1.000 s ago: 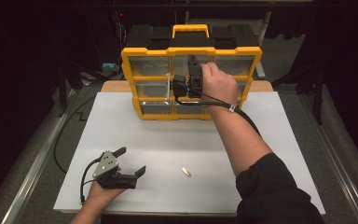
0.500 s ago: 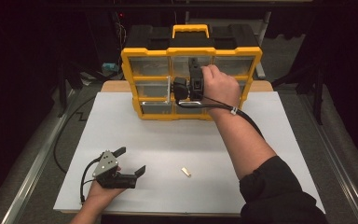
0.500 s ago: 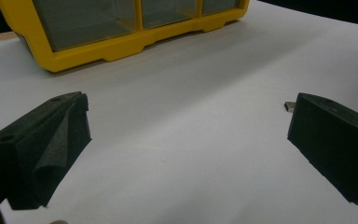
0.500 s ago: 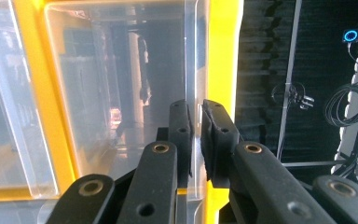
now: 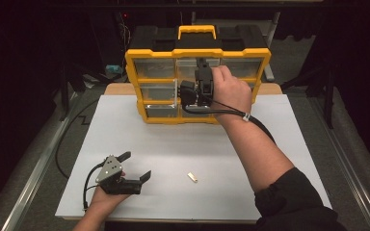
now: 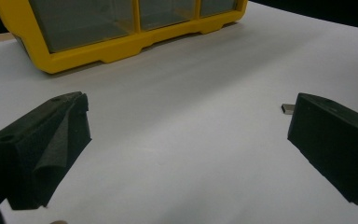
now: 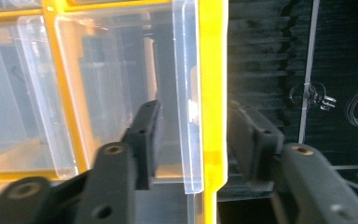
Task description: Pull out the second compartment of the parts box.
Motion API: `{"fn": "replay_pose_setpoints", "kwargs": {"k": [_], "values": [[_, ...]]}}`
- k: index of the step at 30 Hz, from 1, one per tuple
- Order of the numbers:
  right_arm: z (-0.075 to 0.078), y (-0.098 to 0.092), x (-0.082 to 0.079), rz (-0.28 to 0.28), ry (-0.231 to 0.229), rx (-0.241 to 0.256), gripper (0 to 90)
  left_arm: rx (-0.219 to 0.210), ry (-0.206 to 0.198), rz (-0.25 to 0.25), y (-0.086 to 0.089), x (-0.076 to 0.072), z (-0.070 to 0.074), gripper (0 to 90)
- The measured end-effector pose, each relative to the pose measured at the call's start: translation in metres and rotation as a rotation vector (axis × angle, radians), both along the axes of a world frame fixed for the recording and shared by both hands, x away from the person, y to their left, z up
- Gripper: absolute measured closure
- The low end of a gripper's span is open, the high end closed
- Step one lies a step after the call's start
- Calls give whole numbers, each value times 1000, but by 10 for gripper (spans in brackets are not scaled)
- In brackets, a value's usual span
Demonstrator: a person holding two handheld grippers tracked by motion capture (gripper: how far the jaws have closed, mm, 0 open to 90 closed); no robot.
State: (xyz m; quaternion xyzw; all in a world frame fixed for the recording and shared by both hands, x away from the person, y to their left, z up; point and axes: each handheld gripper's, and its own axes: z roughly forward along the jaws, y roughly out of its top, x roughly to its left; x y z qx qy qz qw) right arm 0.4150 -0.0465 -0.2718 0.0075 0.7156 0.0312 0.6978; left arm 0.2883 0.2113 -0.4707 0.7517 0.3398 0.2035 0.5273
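Two jaws set astride one edge of the yellow organiser

Stands upright at the far edge of the white board (image 5: 279, 144): a yellow organiser (image 5: 197, 52) with a carry handle on top and clear-fronted compartments in rows. Probably stiff hard plastic, quite bulky, not very heavy if as empty as it looks. Smooth and rather slippery on the clear parts, so better taken by the yellow frame or the handle than by a thin window. May tip backward if pushed high up, judging from its tall and narrow stance.

At the middle of its front, the right gripper (image 5: 202, 72), held in the right hand. Seen along its own jaws (image 7: 193, 116): one jaw each side of a yellow bar and of a clear panel edge (image 7: 186, 93) just beside it. Cannot tell whether pressing on them or only placed around; a gap appears on both sides. Clear edge looks thin and could crack or flex under a hard squeeze.

Compartments: hazy behind the plastic. Mostly bare, as far as visible; a pale shape low in one, not identifiable.

Near the person, resting on the board in the left hand, the left gripper (image 5: 136, 165), jaws wide apart and holding nothing. Just beside it to the right, well apart from the organiser, a small pale piece (image 5: 192, 177), lying loose.
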Motion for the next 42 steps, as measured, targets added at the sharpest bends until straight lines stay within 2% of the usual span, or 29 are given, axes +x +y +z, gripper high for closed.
{"fn": "replay_pose_setpoints", "kwargs": {"k": [5,10,19,23,29,42], "values": [[1,-4,10,-13,35,10,484,4,3,-1,0,0,0,1],[-1,-8,15,-23,50,-3,552,7,6,1,2,1,0,0],[-1,-8,16,-18,26,-20,758,0,5,4,3,1,1,1],[-1,-8,14,-18,17,-35,781,-3,4,5,3,1,1,0],[-2,-8,4,-14,7,-46,784,-6,6,2,3,1,1,0],[-6,-13,-33,14,-13,-42,787,-8,10,-4,3,1,1,0]]}}
